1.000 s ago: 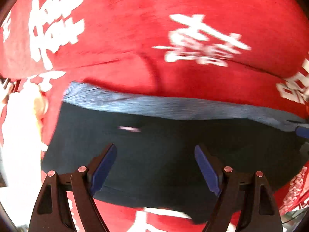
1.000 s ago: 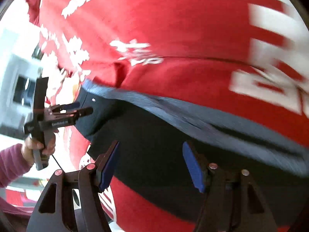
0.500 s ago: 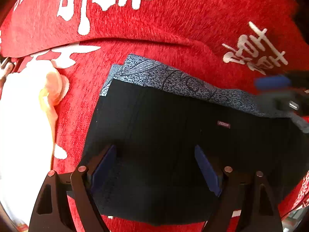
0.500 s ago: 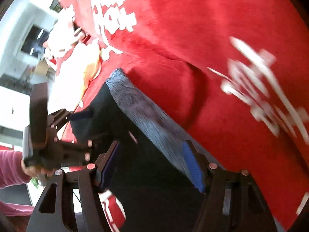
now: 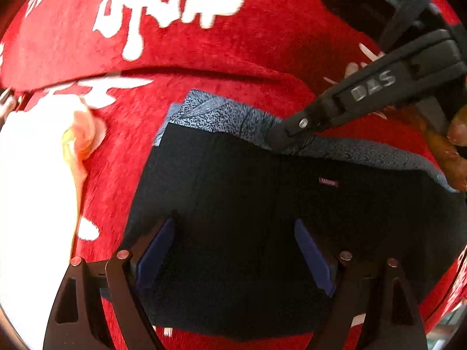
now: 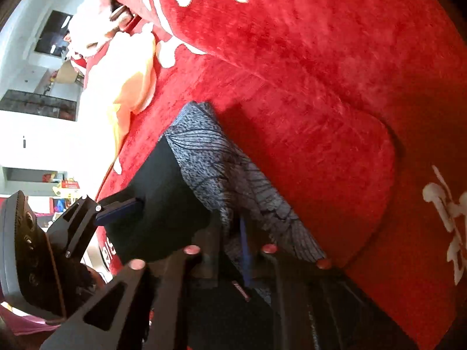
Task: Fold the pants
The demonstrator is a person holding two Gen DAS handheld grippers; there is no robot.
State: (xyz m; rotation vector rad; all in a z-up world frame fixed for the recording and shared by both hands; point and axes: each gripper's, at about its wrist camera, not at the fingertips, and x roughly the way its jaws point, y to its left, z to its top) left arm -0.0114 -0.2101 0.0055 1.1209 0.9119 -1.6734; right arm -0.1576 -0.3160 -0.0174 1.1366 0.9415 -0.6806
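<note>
Lying flat on the red plush cover [image 5: 262,46], the pants [image 5: 262,218] show in the left wrist view as a dark, compact rectangle with a grey patterned waistband [image 5: 221,116] along the far edge and a small label [image 5: 329,182] near the middle. The left gripper [image 5: 233,250] hovers low over the near part of the fabric, jaws spread wide, holding nothing. The right gripper [image 5: 292,138] enters from the upper right, its tip set on the waistband. A pale cloth [image 5: 35,192] lies just beside the pants on the left. In the right wrist view, the right gripper [image 6: 243,250] has its jaws pressed nearly together on the waistband [image 6: 221,175]; the hold appears to be a pinch on that edge, though the contact itself is partly hidden. The left gripper [image 6: 116,210] is visible at the far side, over the dark fabric. The step in hand is judged to be a further fold. The next move calls for the left gripper to close on a matching edge, so both lift evenly and the layers stay aligned.
</note>
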